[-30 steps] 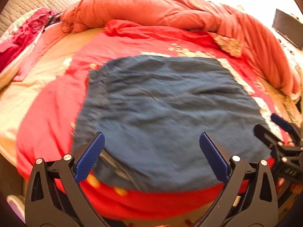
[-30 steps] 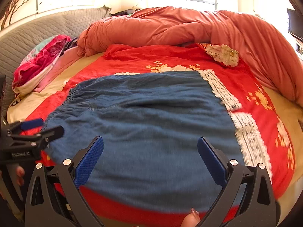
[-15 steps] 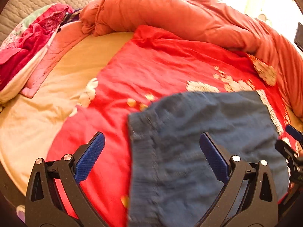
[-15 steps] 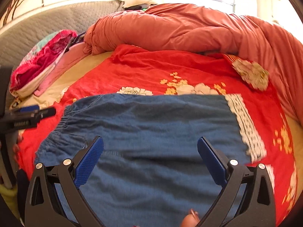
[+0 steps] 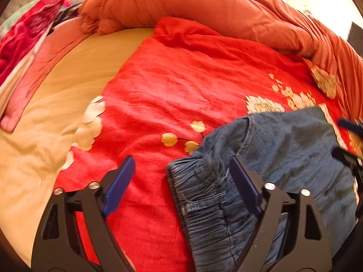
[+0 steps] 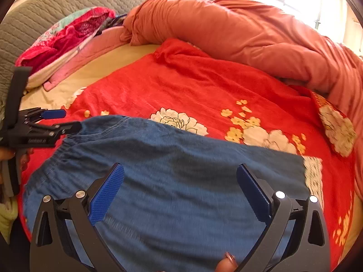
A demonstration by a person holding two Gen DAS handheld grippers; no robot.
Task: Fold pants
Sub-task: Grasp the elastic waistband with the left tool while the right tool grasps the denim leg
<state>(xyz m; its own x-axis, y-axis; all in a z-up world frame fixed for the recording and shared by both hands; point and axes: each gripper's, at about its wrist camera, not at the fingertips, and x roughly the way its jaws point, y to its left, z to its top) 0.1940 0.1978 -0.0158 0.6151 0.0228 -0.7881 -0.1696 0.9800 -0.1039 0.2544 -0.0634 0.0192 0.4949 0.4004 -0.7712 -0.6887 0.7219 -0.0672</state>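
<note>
pants lie spread on the red blanket of the bed, waistband at 9 o'clock | left gripper fingers apart and just been closing, waistband corner between them, no pinch seen | right gripper fingers wide apart above the denim, holding nothing | orange quilt bunched at 12 o'clock

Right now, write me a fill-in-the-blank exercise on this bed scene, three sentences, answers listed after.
1. The blue denim pants lie on a ____ floral blanket.
2. The left gripper has its jaws around the gathered ____ of the pants, pads not yet pressing.
3. The right gripper hovers over the pants with its jaws ____.

Answers: red; waistband; open
</note>
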